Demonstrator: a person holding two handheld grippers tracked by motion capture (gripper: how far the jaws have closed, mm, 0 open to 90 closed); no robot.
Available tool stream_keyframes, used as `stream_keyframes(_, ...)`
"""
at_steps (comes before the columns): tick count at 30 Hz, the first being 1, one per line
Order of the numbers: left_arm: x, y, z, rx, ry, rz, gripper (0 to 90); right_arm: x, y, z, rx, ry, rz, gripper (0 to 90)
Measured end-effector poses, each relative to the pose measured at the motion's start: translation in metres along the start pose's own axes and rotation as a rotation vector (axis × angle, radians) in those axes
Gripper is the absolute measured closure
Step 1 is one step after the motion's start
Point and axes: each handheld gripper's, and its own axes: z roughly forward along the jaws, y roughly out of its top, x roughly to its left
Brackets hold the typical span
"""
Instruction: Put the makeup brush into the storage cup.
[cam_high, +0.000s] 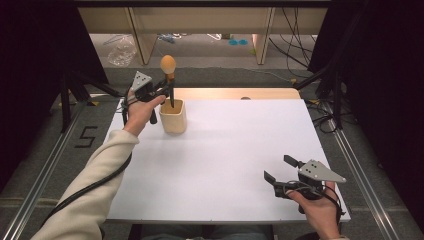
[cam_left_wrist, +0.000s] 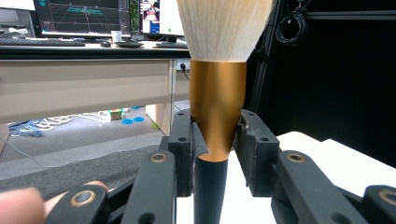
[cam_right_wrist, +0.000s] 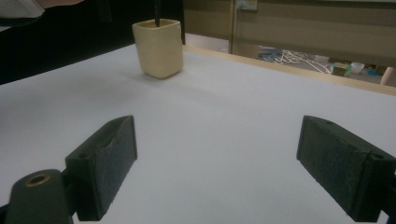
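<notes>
A makeup brush (cam_high: 168, 70) stands upright with its black handle reaching down into a cream cup (cam_high: 173, 116) at the table's far left. My left gripper (cam_high: 167, 90) is shut on the brush just above the cup. In the left gripper view the pads (cam_left_wrist: 184, 149) press on the narrow end of the gold ferrule (cam_left_wrist: 217, 109), with pale bristles above and the black handle (cam_left_wrist: 210, 191) below. My right gripper (cam_high: 280, 170) rests near the table's front right, open, nothing between its jaws. The right gripper view has the cup (cam_right_wrist: 159, 46) far off with the handle tip in it.
The white tabletop (cam_high: 230, 150) spreads between the two hands. A wooden strip (cam_high: 235, 93) runs along its far edge. Beyond it are desk legs, cables and a plastic bag on the grey floor.
</notes>
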Motion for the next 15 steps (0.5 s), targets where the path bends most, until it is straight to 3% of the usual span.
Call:
stream_keyframes(10, 0.0003, -0.0040, 0.0000, 0.003, 0.002, -0.003, 69.0, -0.0001, -0.0001, 0.0000, 0.001, 0.000, -0.004, 13.3)
stream_keyframes(14, -0.0020, -0.0055, -0.0006, 0.004, 0.004, -0.034, 68.9, 0.0001, 0.0000, -0.0001, 0.000, 0.002, -0.001, 13.3)
stream_keyframes(15, -0.0010, -0.0056, -0.0006, 0.004, 0.004, -0.023, 69.0, 0.0001, 0.0000, -0.0001, 0.001, 0.002, -0.001, 13.4)
